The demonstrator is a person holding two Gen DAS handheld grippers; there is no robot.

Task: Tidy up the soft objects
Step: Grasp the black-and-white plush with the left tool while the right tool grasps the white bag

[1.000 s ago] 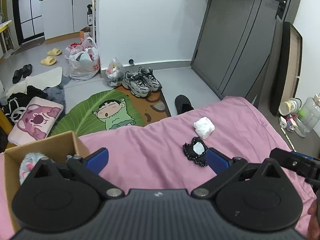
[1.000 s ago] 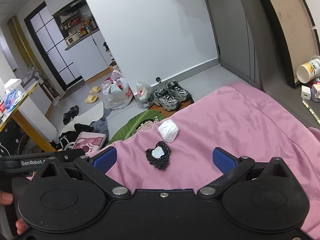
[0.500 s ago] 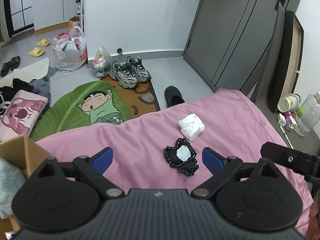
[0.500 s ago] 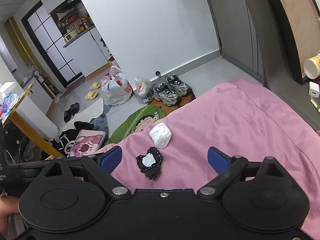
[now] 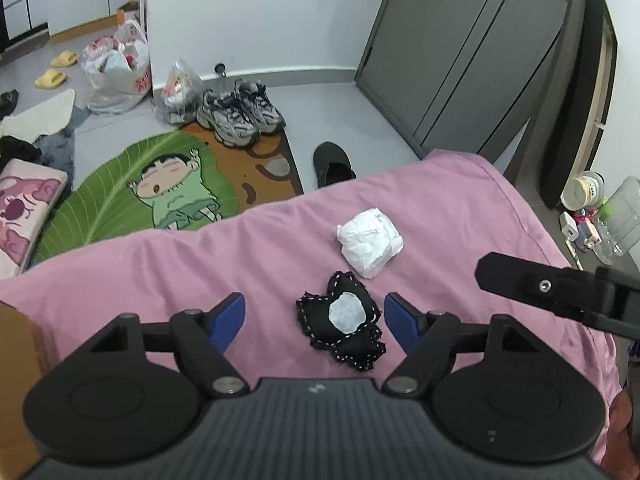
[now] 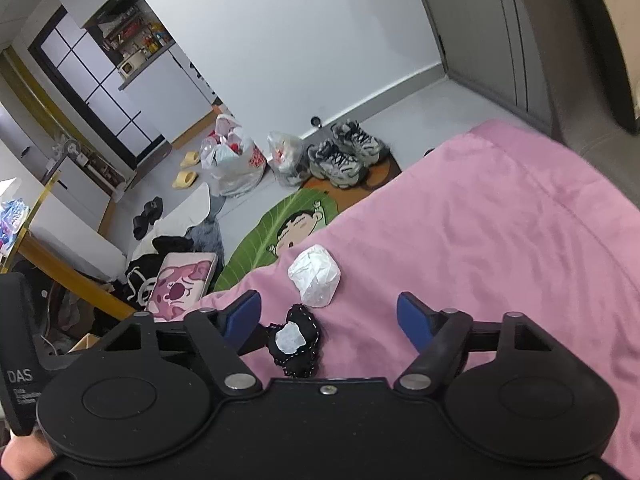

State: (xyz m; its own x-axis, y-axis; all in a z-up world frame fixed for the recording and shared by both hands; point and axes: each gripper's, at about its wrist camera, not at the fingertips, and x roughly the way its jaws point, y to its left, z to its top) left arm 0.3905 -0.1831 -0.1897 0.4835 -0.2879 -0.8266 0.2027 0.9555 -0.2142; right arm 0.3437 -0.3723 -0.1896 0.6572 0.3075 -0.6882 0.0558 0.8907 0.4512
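Observation:
On the pink bedspread (image 5: 440, 208) lies a black stitched soft toy (image 5: 342, 320) with a white patch, and just beyond it a white crumpled soft bundle (image 5: 370, 242). My left gripper (image 5: 316, 318) hovers over the black toy. Its jaws are closing, the toy sits between the blue pads nearer the right one, and neither pad touches it. In the right wrist view my right gripper (image 6: 329, 319) is also closing with nothing gripped. There the black toy (image 6: 294, 340) sits near its left pad and the white bundle (image 6: 315, 276) lies just ahead.
A cardboard box (image 5: 16, 360) shows at the left edge. Past the bed's end the floor holds a green leaf rug (image 5: 120, 200), sneakers (image 5: 240, 114), a black slipper (image 5: 332, 164) and plastic bags (image 5: 116, 68). Bottles and a jar (image 5: 588, 192) stand at the right.
Both grippers have moved forward and down toward the two soft things, which now look larger and closer. Both pairs of jaws have narrowed. The box has slid almost out of the left view.

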